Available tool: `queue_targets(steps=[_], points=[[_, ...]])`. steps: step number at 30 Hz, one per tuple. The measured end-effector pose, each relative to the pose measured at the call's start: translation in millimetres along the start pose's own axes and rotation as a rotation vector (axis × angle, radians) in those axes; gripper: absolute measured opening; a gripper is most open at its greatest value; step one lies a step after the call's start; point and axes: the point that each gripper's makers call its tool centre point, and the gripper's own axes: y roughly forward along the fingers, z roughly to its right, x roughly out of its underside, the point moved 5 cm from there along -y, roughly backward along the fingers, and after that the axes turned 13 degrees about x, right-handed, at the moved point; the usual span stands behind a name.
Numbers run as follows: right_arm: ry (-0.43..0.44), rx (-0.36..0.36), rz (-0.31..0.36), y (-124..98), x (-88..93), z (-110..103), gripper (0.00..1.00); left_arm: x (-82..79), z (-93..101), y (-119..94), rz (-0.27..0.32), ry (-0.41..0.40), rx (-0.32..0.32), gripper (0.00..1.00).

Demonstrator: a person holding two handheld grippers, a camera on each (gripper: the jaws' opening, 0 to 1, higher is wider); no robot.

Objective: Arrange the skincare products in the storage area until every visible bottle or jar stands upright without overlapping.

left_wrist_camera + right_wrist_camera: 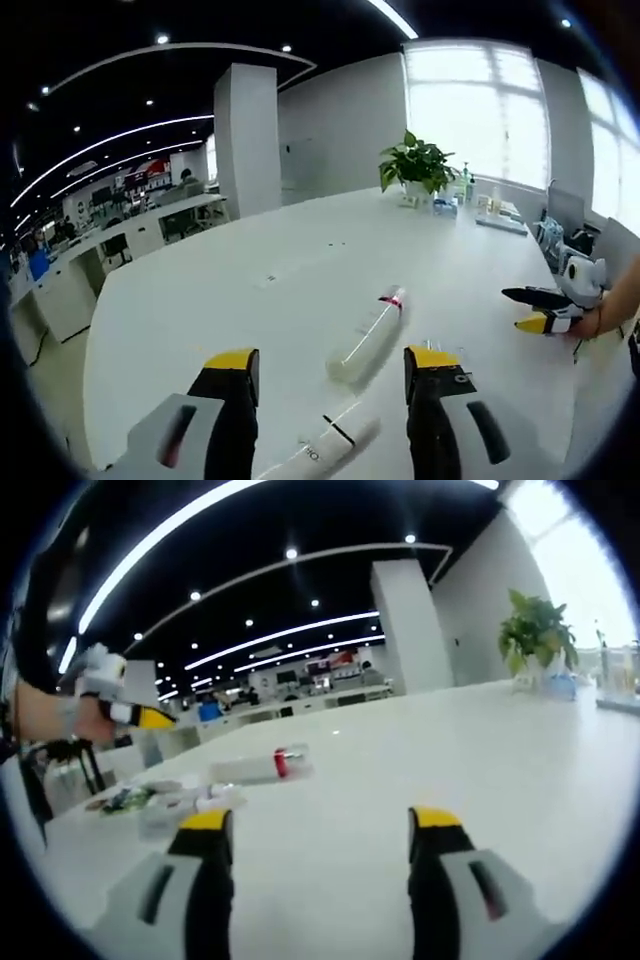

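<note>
On the white bench (300, 270), a clear bottle with a red cap (368, 334) lies on its side, its capped end pointing toward the far edge where a potted plant (416, 165) stands beside a cluster of small bottles (452, 195). What the clear bottle holds cannot be told; it looks pale and translucent. Nearer the camera in the left gripper view, a white tube with a black band (325, 447) also lies flat, close to the bench's near edge and just apart from the bottle. The left gripper (335, 372) hovers above both, its yellow-tipped jaws spread wide with nothing between them. The right gripper (321, 830) likewise has its jaws parted and empty over bare bench. In the right gripper view the same red-capped bottle (260, 767) lies toward the bench's left edge, with the white tube (205, 800) beside it and a small heap of wrapped items (125, 800) nearer that edge, too blurred to identify. A person's hand (605, 310) holds the right gripper at the bench's right edge.
</note>
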Motion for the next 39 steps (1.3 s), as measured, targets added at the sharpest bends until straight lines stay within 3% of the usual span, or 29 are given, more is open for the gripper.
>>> queue_targets(steps=[5, 11, 20, 21, 28, 34, 39], points=[[0.004, -0.005, 0.000, -1, -0.2, 0, 0.70, -3.1, 0.2, 16, -0.043, 0.025, 0.053, 0.60], [0.008, -0.010, -0.005, -1, 0.6, -1, 0.70, -1.4, 8.6, 38, -0.134, 0.015, 0.188, 0.62], [-0.004, -0.020, -0.008, -1, 1.7, -1, 0.66, 5.5, 4.4, 64, -0.233, 0.046, 0.205, 0.57], [-0.001, -0.022, -0.008, -2, 1.7, -2, 0.66, 9.1, 2.2, 68, -0.269, 0.051, 0.213, 0.57], [0.016, -0.024, -0.006, -2, 0.8, -1, 0.65, 16.4, -7.9, 80, -0.365, 0.092, 0.217, 0.55], [0.005, -0.032, -0.019, -2, 2.6, -2, 0.65, 16.3, -4.4, 93, -0.425, 0.116, 0.273, 0.53], [0.004, -0.032, -0.027, -1, 3.3, -2, 0.65, 22.5, -9.6, 99, -0.476, 0.112, 0.271, 0.50]])
